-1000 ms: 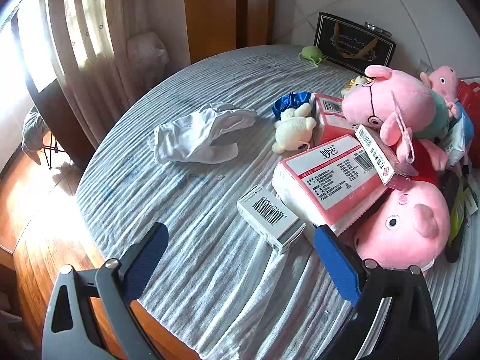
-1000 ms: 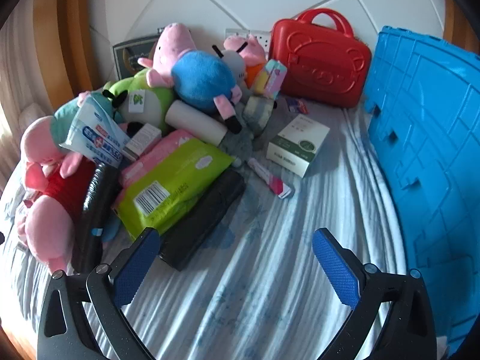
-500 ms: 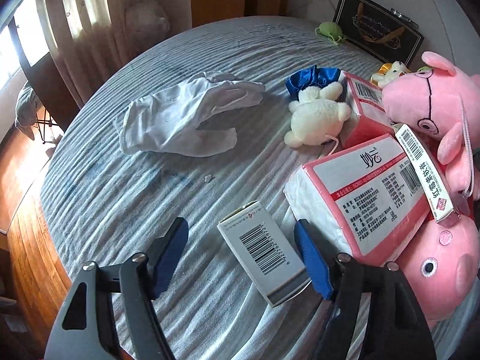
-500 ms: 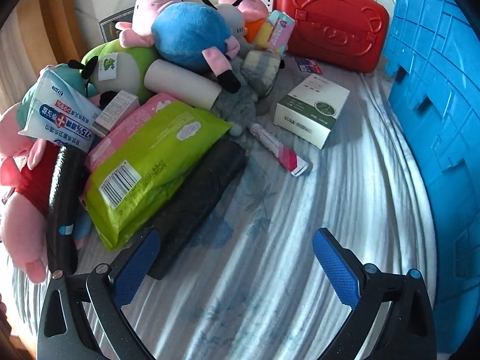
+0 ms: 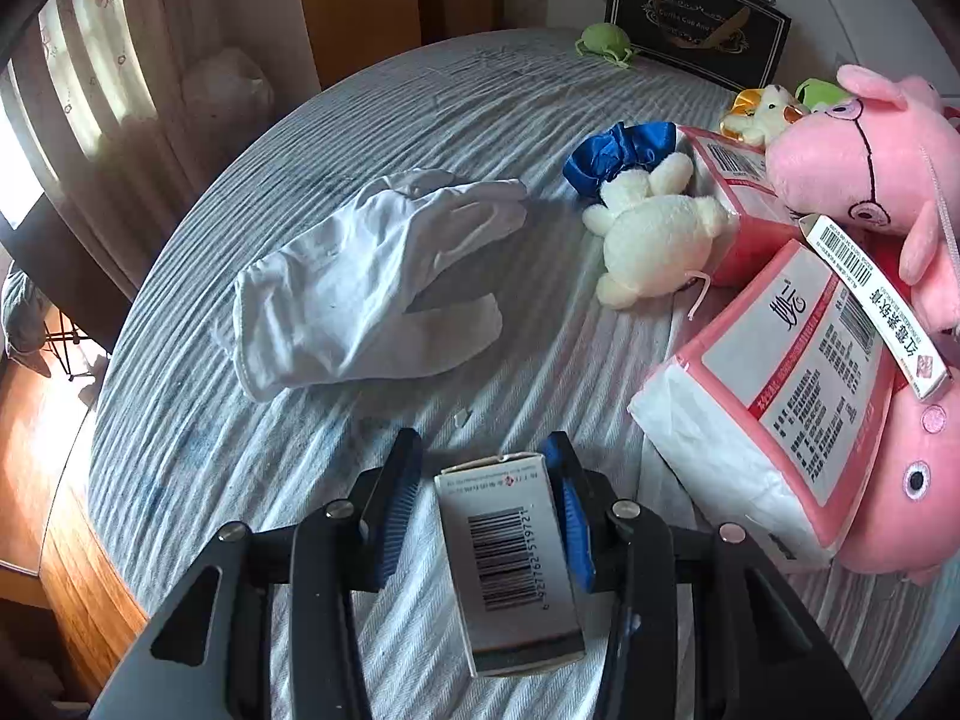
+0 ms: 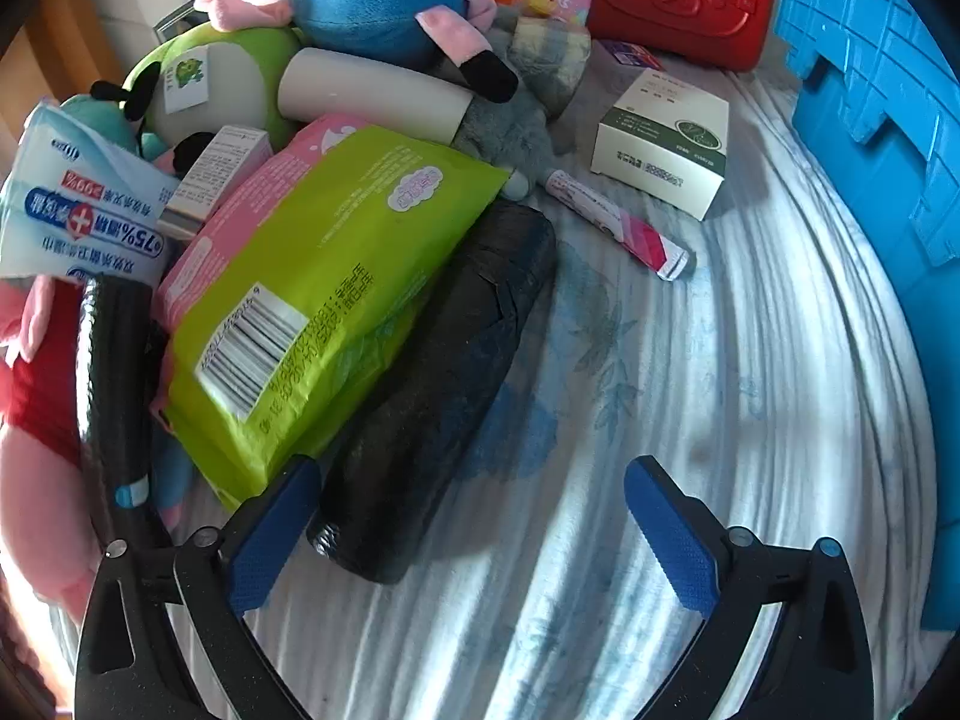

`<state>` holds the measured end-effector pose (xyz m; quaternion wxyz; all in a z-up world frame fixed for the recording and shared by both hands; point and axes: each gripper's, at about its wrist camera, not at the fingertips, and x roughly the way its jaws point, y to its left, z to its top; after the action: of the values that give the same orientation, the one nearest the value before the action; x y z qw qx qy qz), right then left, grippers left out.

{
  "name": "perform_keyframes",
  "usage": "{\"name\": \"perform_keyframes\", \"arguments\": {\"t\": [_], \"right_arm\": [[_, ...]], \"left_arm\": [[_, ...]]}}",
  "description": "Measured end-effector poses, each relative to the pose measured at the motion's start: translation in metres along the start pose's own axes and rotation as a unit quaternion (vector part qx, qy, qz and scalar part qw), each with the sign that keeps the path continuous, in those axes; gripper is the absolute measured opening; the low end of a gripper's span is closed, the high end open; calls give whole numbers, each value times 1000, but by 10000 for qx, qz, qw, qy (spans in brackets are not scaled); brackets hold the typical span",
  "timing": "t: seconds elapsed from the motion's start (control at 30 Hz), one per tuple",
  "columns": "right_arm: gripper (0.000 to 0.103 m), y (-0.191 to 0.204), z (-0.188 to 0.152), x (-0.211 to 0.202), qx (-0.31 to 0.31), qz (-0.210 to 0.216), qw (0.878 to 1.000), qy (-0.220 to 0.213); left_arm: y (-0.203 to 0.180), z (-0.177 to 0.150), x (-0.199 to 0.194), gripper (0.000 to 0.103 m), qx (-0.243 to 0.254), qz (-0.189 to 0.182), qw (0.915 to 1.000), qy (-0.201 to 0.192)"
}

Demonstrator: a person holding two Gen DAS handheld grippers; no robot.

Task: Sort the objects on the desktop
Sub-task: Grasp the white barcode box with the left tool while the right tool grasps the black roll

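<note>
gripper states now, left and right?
Left hand-held gripper: around the small barcode box; whether it is gripping cannot be told.
Right hand-held gripper: open, holding nothing, beside the black roll.

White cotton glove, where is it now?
Left wrist view: the white cotton glove lies flat on the striped tablecloth, left of the cream plush toy.

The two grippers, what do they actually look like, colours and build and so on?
The left gripper and right gripper look alike: matte black angular frames with triangular cutouts and silver screw heads. Each finger carries a blue ribbed pad. No cables, sleeves or printed markings show in either view.
</note>
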<state>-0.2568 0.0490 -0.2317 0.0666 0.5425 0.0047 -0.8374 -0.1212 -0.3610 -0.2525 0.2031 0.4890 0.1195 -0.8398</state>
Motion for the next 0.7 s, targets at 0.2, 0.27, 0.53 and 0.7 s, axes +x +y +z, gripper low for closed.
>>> {"name": "perform_keyframes", "arguments": {"t": [0.2,0.27,0.53,0.7], "right_arm": [[42,14,10,3,-86,7,10000,19],[40,15,8,0,-139,-144,9998,95],[36,-14,-20,-14,-30,-375,9984,419],[45,-25,-23,-17,99,-285,9986,434]], "left_arm": [[-5,8,4,42,179,-100,9997,-130],[-4,9,5,42,227,-137,9995,-144],[0,9,7,42,369,-309,9988,-115],[6,8,3,42,195,-401,9989,144]]}}
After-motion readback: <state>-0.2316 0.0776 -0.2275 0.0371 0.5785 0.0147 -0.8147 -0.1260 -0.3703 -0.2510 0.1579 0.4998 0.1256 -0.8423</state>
